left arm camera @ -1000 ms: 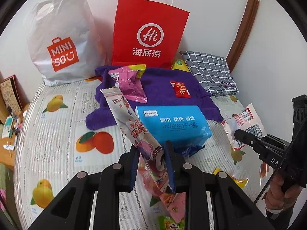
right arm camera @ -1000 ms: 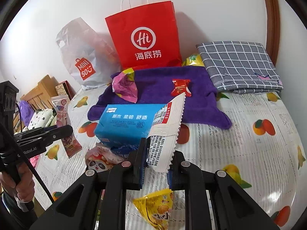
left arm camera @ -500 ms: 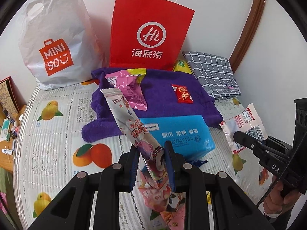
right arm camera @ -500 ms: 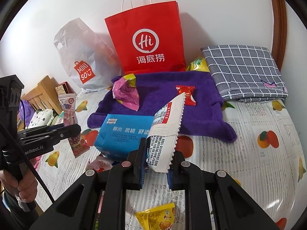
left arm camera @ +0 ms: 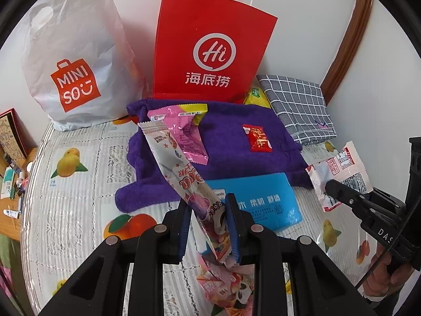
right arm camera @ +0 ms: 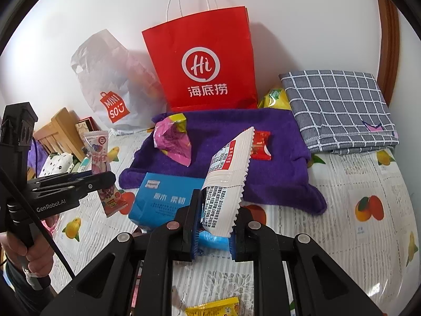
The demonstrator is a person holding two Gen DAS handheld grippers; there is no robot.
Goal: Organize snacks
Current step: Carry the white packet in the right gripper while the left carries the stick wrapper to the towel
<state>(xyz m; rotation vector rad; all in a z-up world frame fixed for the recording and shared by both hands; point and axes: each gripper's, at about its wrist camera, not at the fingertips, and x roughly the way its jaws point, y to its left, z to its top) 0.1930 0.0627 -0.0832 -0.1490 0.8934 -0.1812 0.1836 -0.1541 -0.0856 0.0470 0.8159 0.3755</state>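
Observation:
My left gripper [left arm camera: 208, 226] is shut on a long pink-and-white snack packet [left arm camera: 181, 173] that sticks up over the table. My right gripper [right arm camera: 214, 220] is shut on a white snack packet with red print [right arm camera: 229, 173]. Each gripper shows in the other view: the left gripper [right arm camera: 105, 180] with its pink-and-white packet [right arm camera: 101, 163] at the left, the right gripper [left arm camera: 330, 187] with its white packet [left arm camera: 339, 168] at the right. On the purple towel [left arm camera: 229, 142] lie a pink packet [left arm camera: 184, 134] and a small red packet [left arm camera: 259, 139].
A red paper bag [left arm camera: 210, 50] and a white plastic bag [left arm camera: 76, 60] stand against the back wall. A blue tissue pack [left arm camera: 263, 202] lies before the towel, a grey checked cloth [left arm camera: 297, 105] at the right. More snack packets [left arm camera: 226, 281] and a yellow packet [right arm camera: 213, 308] lie near the grippers.
Both grippers have moved forward toward the bags and towel, each keeping its packet. The tissue pack and loose packets have slid lower in both views.

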